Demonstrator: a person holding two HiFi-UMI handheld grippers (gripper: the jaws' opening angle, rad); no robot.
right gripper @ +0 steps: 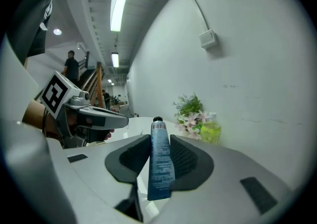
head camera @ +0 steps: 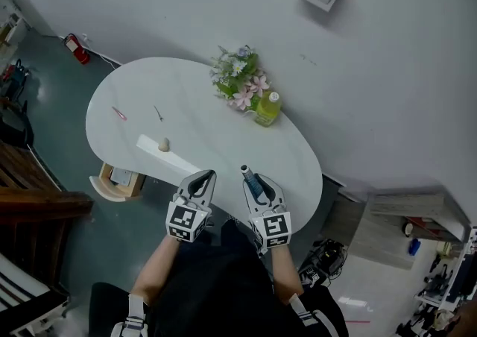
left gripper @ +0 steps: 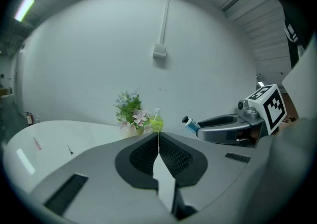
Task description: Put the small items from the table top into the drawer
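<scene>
1. Here the person's two forearms reach forward side by side from the body, bare below dark sleeves. Each hand holds a gripper with its marker cube facing up.
2. The right gripper [head camera: 256, 180] hangs over the tabletop's near edge, towards its right end, and tips slightly downward. Its pads pinch a blue tube [right gripper: 160, 168] upright between them. The tube's black cap sticks out past the fingertips [right gripper: 174, 141], towards the wall.
3. The left gripper [left gripper: 158, 138] is level with the right one and just beside it, pointing the same way. Its jaws are pressed together at the tips with nothing between them.
4. The white oval table [head camera: 141, 89] carries a bunch of flowers [head camera: 238, 78] and a green bottle [head camera: 267, 108] at its far edge by the wall, the two touching.
5. A thin pink item [head camera: 119, 113] and a small dark item [head camera: 159, 112] lie near the tabletop's left end, a little apart.
6. A small beige item [head camera: 163, 145] sits close to the near edge on a white strip. Whether that strip is the drawer cannot be told.
</scene>
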